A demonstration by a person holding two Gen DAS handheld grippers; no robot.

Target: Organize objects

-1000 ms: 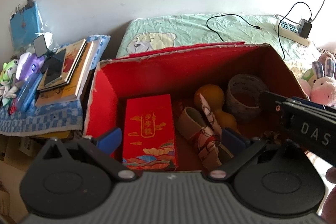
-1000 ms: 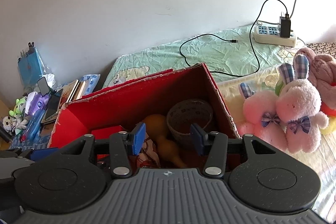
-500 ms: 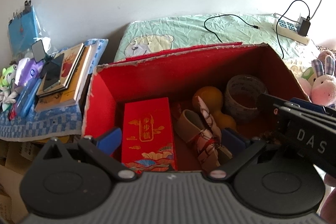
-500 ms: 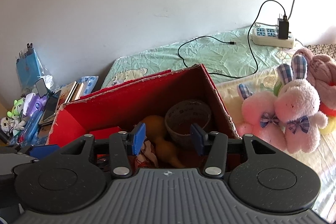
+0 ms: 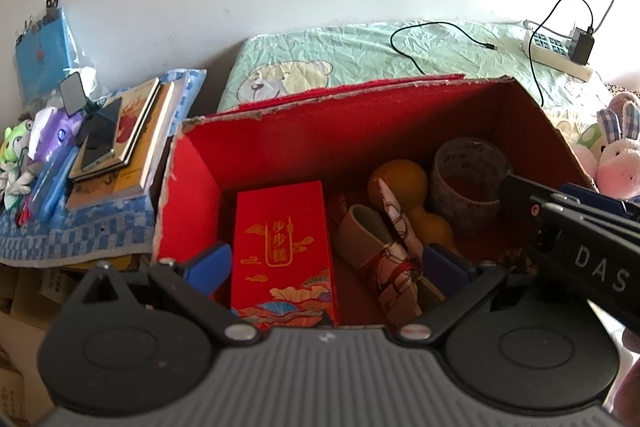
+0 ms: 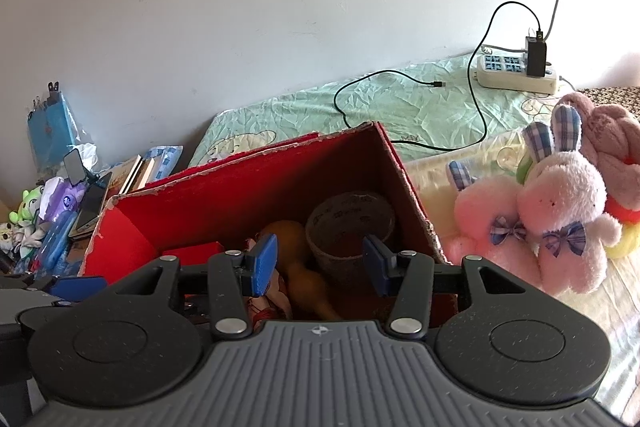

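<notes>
Evidently between picks, both the left gripper (image 5: 326, 265) and right gripper (image 6: 319, 263) hover spread and empty over the red box (image 5: 192, 187), so next comes choosing an item, perhaps the bunnies (image 6: 560, 211) on the right.

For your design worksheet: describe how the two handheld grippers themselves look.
Both match: the left gripper and right gripper each have a ribbed grey body, two round black discs, black linkage arms with silver rivets and blue fingertip pads. White letters "DAS" mark the right one's side.
</notes>
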